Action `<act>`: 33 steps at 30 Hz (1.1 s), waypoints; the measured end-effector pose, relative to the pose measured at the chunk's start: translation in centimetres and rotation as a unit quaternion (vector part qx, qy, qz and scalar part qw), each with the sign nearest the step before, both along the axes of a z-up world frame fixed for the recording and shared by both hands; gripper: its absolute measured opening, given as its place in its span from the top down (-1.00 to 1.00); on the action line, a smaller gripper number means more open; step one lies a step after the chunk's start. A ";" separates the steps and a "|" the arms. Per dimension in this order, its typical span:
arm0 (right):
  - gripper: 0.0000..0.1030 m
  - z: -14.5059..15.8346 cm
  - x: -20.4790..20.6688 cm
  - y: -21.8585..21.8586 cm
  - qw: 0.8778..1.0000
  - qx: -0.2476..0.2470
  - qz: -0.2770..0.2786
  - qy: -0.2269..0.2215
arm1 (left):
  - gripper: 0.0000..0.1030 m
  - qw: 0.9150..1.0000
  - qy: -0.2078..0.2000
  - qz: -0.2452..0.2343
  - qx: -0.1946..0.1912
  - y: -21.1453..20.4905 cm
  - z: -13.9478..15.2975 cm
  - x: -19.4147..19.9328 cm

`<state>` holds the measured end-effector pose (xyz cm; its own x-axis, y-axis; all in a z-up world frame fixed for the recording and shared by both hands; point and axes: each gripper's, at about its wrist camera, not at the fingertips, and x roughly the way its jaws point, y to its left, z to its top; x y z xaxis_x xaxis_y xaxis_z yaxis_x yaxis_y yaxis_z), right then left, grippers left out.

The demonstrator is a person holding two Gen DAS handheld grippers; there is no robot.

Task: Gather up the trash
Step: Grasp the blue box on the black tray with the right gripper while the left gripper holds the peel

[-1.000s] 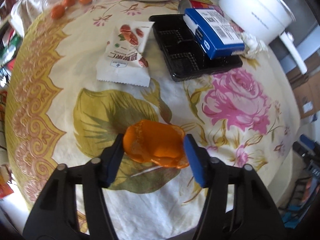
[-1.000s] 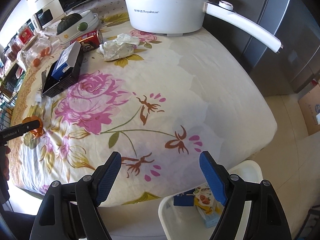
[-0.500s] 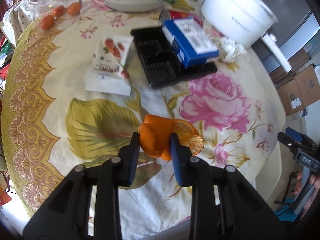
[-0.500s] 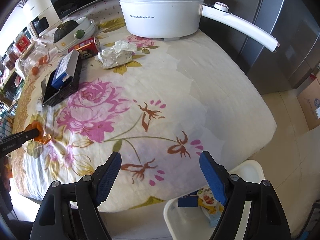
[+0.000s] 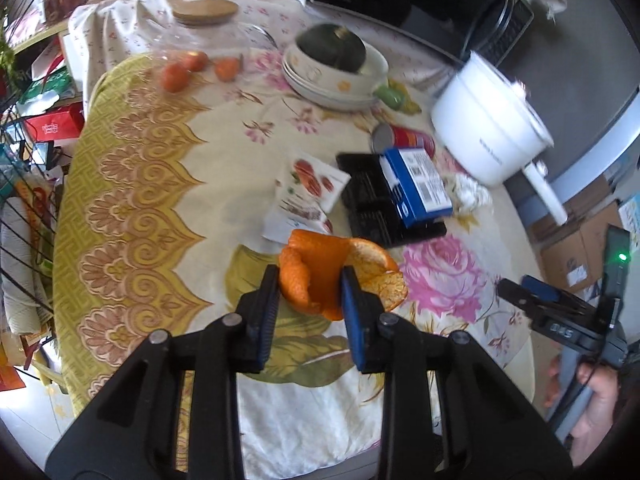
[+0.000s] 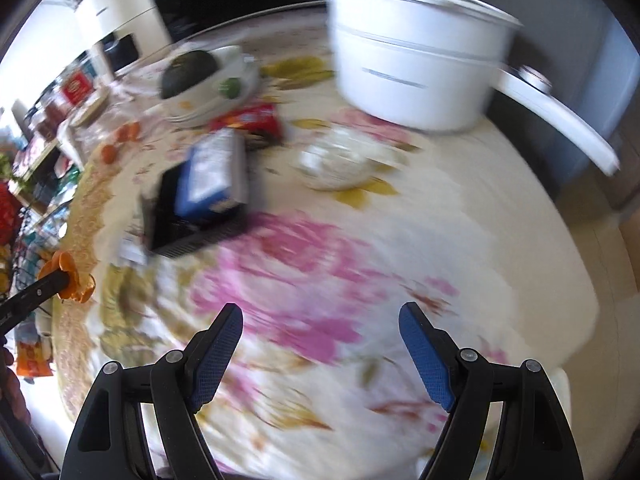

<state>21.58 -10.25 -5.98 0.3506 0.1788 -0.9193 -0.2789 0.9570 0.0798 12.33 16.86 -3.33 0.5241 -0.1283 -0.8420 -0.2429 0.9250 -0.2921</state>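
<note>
My left gripper [image 5: 309, 288] is shut on a curled orange peel [image 5: 316, 276], held up above the flowered tablecloth [image 5: 168, 184]. From the right wrist view the same orange peel [image 6: 66, 276] shows at the far left in the other gripper's tip. My right gripper [image 6: 321, 330] is open over the cloth's pink roses, with nothing between its fingers. Other trash lies on the table: a white snack wrapper [image 5: 304, 196], a black plastic tray [image 5: 372, 208] with a blue box [image 5: 416, 186] on it, a red can [image 5: 404, 142] and a crumpled tissue [image 6: 336, 162].
A white pot [image 6: 412, 64] with a long handle stands at the table's far right. Stacked bowls with a dark squash [image 5: 334, 54] and small orange fruits [image 5: 176, 76] sit at the back. A hand [image 5: 596, 412] holds the right gripper beyond the table edge. The right wrist view is blurred.
My left gripper closed on the orange peel and lifted it off the cloth. My right gripper moved from the table's edge and the bin below to farther over the table, still open.
</note>
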 end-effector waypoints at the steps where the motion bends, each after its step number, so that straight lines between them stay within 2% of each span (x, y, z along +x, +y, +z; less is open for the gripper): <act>1: -0.59 -0.1 0.3 1.1 1.000 0.000 0.008 0.001 | 0.38 1.000 -0.003 0.001 -0.001 0.4 0.2 -0.1; 7: -0.59 -1.0 3.0 7.3 0.999 -0.001 0.038 0.001 | 0.38 0.999 -0.020 0.017 -0.025 2.5 1.4 -1.1; 15: -0.59 -3.2 6.1 11.8 0.997 -0.048 0.053 -0.005 | 0.38 0.998 -0.055 0.016 -0.041 3.4 3.4 -2.0; 20: -0.57 -4.4 7.0 13.0 0.996 -0.074 0.059 -0.008 | 0.38 0.997 -0.060 0.015 -0.055 3.5 3.5 -1.6; 22: -0.48 -4.7 7.2 13.0 0.995 -0.079 0.059 -0.010 | 0.38 0.996 -0.058 0.015 -0.059 3.4 3.4 -1.5; 23: -0.31 -4.7 7.3 13.1 0.995 -0.083 0.059 -0.010 | 0.38 0.996 -0.057 0.014 -0.061 3.4 3.3 -1.4; 24: -0.25 -4.7 7.4 13.1 0.995 -0.084 0.059 -0.010 | 0.38 0.996 -0.055 0.013 -0.062 3.3 3.2 -1.3; 28: -0.24 -4.2 7.2 12.5 0.995 -0.085 0.058 -0.019 | 0.38 0.997 -0.053 0.009 -0.059 2.9 3.1 -1.1; 33: -0.24 -2.0 6.1 10.7 0.995 -0.078 0.058 -0.033 | 0.38 0.997 -0.049 0.002 -0.052 2.4 3.0 -0.9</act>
